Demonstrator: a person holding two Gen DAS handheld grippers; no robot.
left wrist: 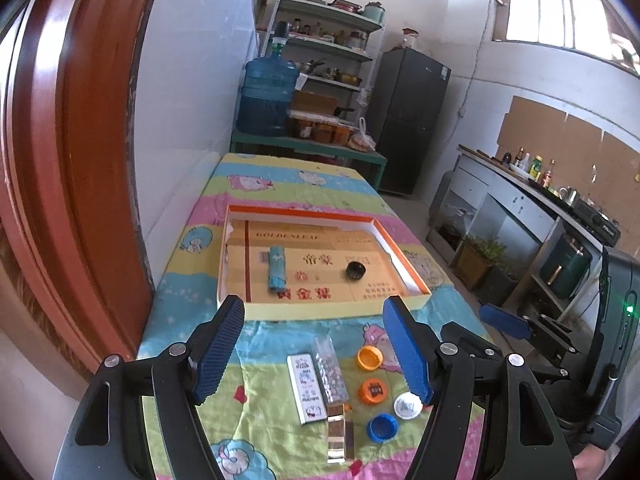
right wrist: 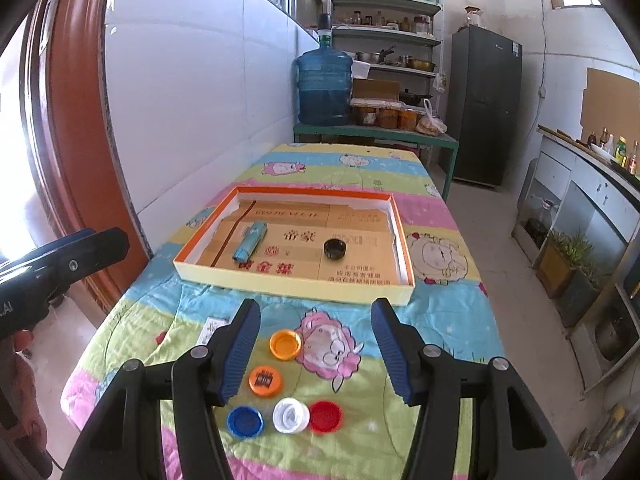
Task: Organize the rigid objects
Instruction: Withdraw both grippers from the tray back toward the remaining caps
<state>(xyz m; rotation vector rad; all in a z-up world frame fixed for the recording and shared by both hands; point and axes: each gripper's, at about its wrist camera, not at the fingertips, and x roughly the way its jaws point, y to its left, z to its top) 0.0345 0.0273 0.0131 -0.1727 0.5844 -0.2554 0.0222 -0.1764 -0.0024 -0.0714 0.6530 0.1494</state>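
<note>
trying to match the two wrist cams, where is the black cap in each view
Left wrist: black cap lies in the shallow tray, right of centre.
Right wrist: black cap lies in the tray, right of centre.
Shared landmark: the teal roll lying left of it in the tray.

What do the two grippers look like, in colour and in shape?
Both the left gripper and the right gripper have black angular frames with round silver screws. Each finger carries a long blue pad with a ribbed surface.
</note>
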